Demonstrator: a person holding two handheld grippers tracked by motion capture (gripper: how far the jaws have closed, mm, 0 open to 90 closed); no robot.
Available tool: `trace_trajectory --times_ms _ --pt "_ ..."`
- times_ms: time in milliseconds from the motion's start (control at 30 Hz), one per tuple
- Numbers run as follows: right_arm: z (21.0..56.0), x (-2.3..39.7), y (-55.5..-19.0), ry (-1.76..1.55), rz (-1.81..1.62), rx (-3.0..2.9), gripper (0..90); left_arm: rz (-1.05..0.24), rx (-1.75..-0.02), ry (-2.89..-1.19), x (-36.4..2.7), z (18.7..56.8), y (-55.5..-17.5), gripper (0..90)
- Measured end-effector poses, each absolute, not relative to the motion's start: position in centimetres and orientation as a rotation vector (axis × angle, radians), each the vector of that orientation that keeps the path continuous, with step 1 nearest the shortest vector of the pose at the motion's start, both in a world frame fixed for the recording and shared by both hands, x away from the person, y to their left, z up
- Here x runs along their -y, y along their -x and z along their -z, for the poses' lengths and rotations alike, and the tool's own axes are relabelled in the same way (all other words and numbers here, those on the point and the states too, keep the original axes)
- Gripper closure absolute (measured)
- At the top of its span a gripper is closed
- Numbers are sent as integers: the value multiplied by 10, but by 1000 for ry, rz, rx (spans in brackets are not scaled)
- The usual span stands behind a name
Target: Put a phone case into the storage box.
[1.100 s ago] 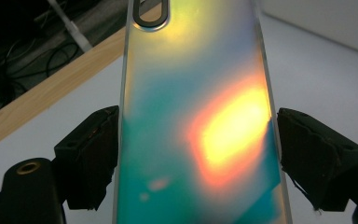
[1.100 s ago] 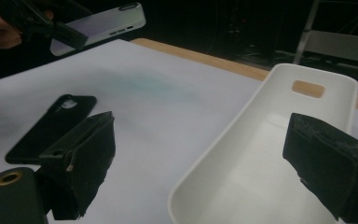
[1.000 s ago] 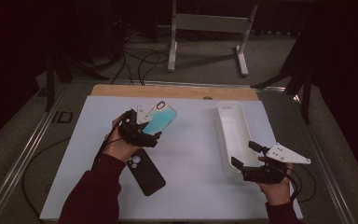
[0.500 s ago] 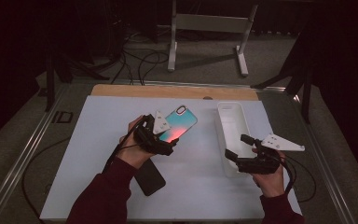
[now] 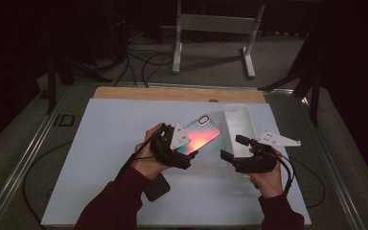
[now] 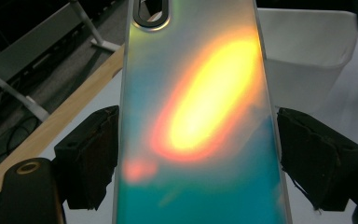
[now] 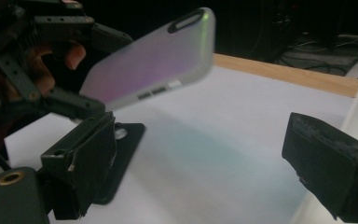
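Observation:
An iridescent phone case [image 5: 202, 138], glowing teal and orange, hangs tilted above the white table. My left gripper [image 5: 188, 152] is shut on its lower end. In the left gripper view both black pads [image 6: 91, 154] press the long edges of the case [image 6: 200, 116], its camera cutout pointing away. My right gripper [image 5: 234, 147] stands open just right of it, beside the white bin [image 5: 237, 125], with nothing between its jaws. The right gripper view has the case [image 7: 154, 60] up at the left, held by the other hand's gripper [image 7: 51, 70], ahead of my open right gripper [image 7: 209, 168].
A black phone [image 5: 157, 188] lies flat on the table beside the left forearm, also seen as the black phone [image 7: 121, 149] behind the right gripper's jaw. A wooden strip [image 5: 172, 93] edges the table's far side. Cables and a metal stand [image 5: 211, 33] are on the floor beyond.
My left gripper has carried the case to the right, toward the bin, and a little higher. The right gripper has shifted left and up, toward the case.

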State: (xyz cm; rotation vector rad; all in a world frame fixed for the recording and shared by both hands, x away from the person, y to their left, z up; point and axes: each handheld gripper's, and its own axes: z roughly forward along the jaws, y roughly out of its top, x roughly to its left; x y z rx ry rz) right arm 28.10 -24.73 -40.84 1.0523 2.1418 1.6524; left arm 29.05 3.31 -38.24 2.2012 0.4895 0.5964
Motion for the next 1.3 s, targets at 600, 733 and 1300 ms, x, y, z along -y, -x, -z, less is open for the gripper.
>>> trace_trajectory --times_ms 600,733,1300 --pt "404 235 -287 -1115 -1798 -2170 359 -586 -369 -2174 -15 385 -272 170" --pt "403 230 -286 -1109 -1808 -2222 478 -584 -355 -2167 -13 387 -271 170" --pt "403 219 -281 -1088 -1805 -2295 808 -654 -348 -2195 -2 404 -272 168"
